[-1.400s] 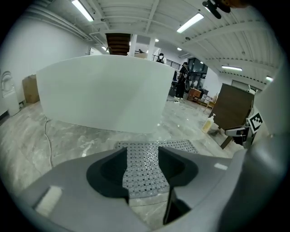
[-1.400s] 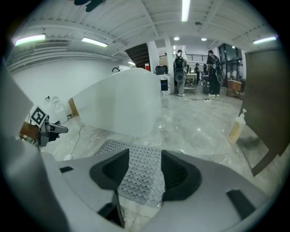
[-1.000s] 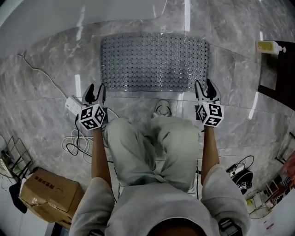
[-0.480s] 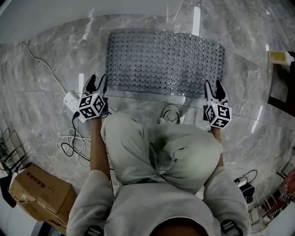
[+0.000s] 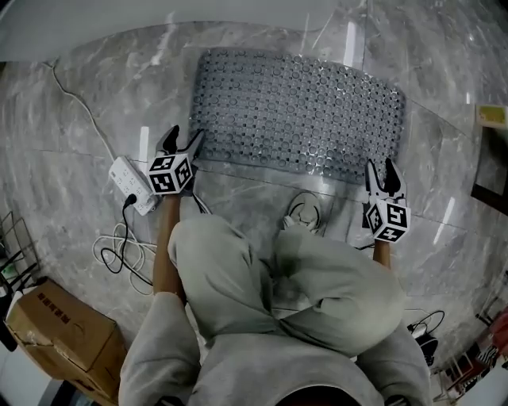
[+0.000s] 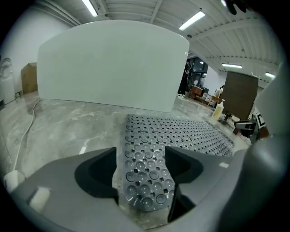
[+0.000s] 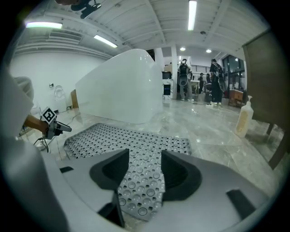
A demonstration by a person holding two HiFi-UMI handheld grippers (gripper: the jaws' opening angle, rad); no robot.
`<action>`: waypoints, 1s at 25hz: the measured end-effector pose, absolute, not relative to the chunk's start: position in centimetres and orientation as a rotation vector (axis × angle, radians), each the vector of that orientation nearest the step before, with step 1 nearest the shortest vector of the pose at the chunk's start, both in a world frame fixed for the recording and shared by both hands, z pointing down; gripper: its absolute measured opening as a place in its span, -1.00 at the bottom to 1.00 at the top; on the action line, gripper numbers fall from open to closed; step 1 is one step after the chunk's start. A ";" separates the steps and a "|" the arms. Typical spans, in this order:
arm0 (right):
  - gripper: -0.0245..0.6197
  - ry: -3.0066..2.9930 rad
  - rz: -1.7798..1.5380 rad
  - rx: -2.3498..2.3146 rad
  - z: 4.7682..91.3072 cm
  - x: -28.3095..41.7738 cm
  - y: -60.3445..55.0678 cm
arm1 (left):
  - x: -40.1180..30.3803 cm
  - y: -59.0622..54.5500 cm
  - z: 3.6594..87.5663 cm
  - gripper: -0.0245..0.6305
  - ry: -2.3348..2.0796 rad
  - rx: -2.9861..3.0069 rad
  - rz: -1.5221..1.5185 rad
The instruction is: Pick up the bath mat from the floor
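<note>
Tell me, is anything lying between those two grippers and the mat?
Nothing visible. The left gripper, its jaws just opening wider, and the right gripper each frame a near corner of the bath mat between open jaws.

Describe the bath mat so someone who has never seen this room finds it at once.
Start at the white bathtub along the head view's top; the bath mat lies on the marble floor just before it. Unlike the white power strip at its left, it is a wide grey rectangle covered in round cups.
</note>
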State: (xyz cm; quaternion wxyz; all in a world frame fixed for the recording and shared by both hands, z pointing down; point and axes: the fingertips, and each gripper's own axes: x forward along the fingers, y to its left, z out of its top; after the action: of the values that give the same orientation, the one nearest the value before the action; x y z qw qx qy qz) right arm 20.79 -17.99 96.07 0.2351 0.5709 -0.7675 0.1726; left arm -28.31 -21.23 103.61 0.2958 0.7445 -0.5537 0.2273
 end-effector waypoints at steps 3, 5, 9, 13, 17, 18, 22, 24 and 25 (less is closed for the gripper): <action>-0.22 -2.100 0.468 1.550 96.7 20.5 -17.6 | -28.5 -21.6 105.4 0.07 -1.455 1.979 0.629; -0.22 -2.097 0.465 1.540 97.1 20.3 -17.6 | -28.6 -21.9 106.5 0.07 -1.449 1.972 0.631; -0.22 -2.102 0.463 1.547 97.4 20.0 -18.0 | -28.7 -22.5 108.0 0.08 -1.437 1.953 0.607; -0.22 -2.111 0.458 1.557 97.4 19.8 -18.2 | -28.6 -23.0 109.1 0.08 -1.423 1.945 0.600; -0.22 -2.111 0.458 1.560 97.8 19.8 -18.1 | -28.3 -23.3 109.8 0.08 -1.400 1.957 0.603; -0.22 -2.110 0.456 1.557 97.8 19.9 -18.1 | -28.2 -23.4 109.9 0.08 -1.395 1.961 0.607; -0.22 -2.096 0.456 1.554 98.2 20.2 -17.6 | -28.5 -23.7 110.4 0.08 -1.397 1.978 0.658; -0.22 -2.085 0.460 1.561 98.4 20.7 -17.5 | -28.4 -23.7 110.5 0.08 -1.398 1.979 0.682; -0.22 -2.081 0.461 1.562 98.5 20.9 -17.4 | -28.5 -23.8 110.6 0.08 -1.401 1.976 0.685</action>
State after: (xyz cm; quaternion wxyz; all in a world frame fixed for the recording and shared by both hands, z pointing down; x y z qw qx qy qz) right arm 20.87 -17.43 98.51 0.2469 0.5729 -0.7630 0.1692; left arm -28.46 -23.77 110.59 0.3070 0.7470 -0.5298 0.2591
